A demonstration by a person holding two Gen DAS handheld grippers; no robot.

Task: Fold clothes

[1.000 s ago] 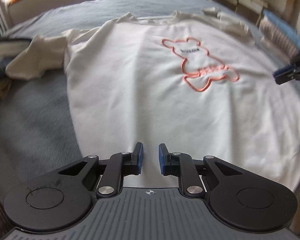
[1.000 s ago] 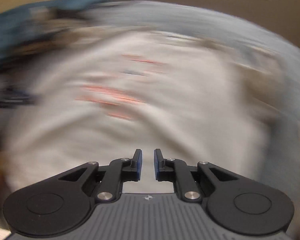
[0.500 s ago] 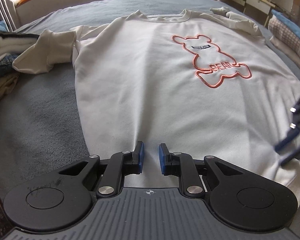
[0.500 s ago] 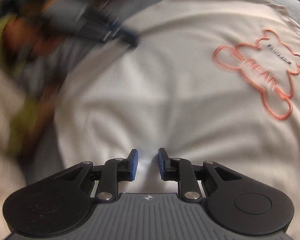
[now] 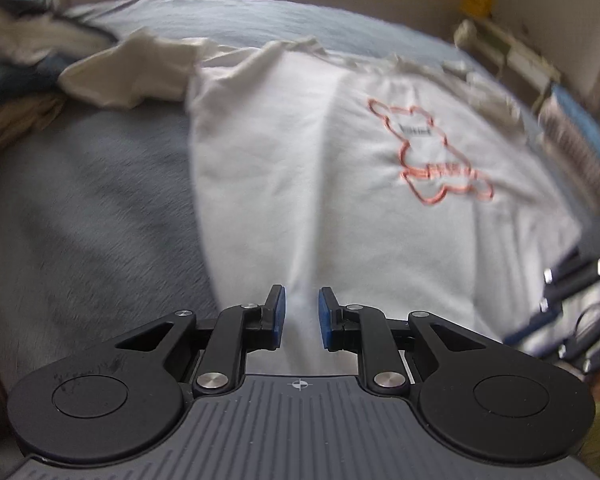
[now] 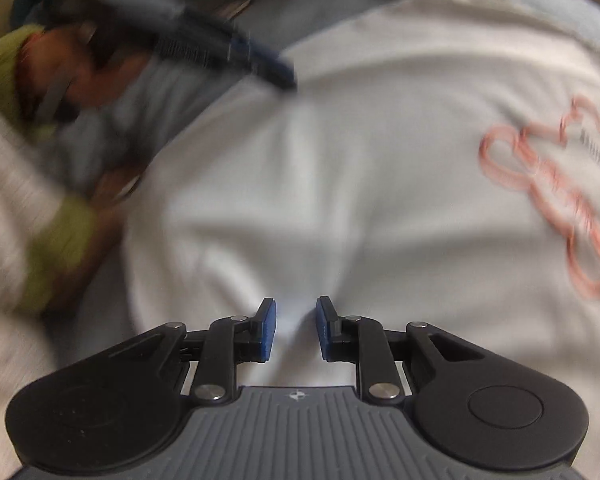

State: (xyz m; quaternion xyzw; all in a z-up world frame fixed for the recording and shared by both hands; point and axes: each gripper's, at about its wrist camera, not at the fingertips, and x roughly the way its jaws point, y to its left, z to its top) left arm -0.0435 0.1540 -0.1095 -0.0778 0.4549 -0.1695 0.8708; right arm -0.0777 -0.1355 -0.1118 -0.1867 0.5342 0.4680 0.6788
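Lying flat on grey bed [image 5: 80, 220]: white sweatshirt [image 5: 300, 160], bear print up. Left gripper [image 5: 299, 316] and right gripper [image 6: 292, 326] over hem, jaws slightly apart, each apparently straddling small fabric ridge, grip uncertain. Pinch both layers firmly, lift evenly.

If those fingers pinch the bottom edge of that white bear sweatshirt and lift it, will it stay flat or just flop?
The white sweatshirt will probably flop: it already lies in soft ridges running up from the hem, and its sleeve sits crumpled on the grey bedcover. It looks fairly thick, so it may hang heavily. Pushed, it would likely bunch up rather than slide.
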